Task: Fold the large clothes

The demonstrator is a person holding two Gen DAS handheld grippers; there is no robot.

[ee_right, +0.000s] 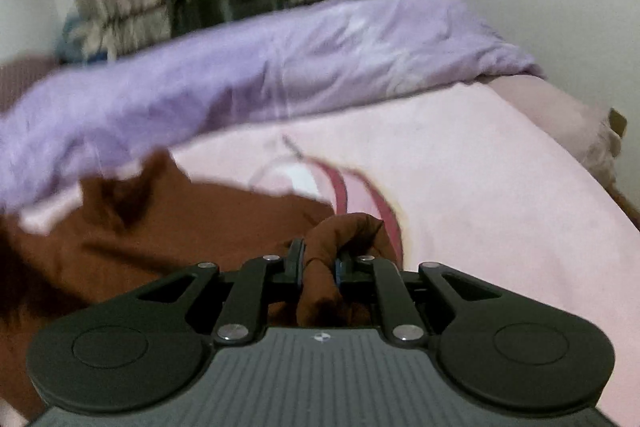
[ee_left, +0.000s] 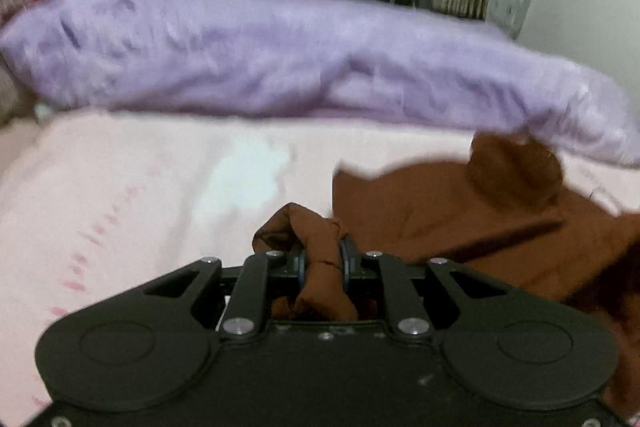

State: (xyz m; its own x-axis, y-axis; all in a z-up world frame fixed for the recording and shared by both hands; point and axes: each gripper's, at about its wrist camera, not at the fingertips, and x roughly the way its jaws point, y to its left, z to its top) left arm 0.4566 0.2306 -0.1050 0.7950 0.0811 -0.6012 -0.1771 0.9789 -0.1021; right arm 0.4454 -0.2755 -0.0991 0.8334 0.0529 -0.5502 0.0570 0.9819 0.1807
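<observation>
Left hand-held gripper: the left hand-held gripper (ee_left: 323,259), at the lower centre of the left wrist view, is pinching a bunched fold of the brown garment (ee_left: 460,223); its jaws are standing narrow with cloth squeezed between the pads.

Right hand-held gripper: the right hand-held gripper (ee_right: 319,261), at the lower centre of the right wrist view, is likewise clamping a rolled edge of the same brown garment (ee_right: 180,227), jaws narrow.

Garment position: the garment is lying on the pink bed sheet (ee_left: 132,187). In the left view its body is spreading to the lower right of the frame; in the right view it is spreading to the lower left. So the cloth is sitting between the two grippers, each holding one end of a shared edge.

Long axis: the held edge is running across from one gripper to the other, roughly parallel to the lilac duvet (ee_left: 280,67) bunched across the upper half of both frames.

Far edge: a ragged brown flap is reaching towards the duvet, near it; blur is hiding whether they touch.

Nearer hand: neither seems nearer; both are gripping already.

Coming move, as a judgement: the fold probably depends on carrying both corners evenly towards that far edge, keeping the span taut.
</observation>
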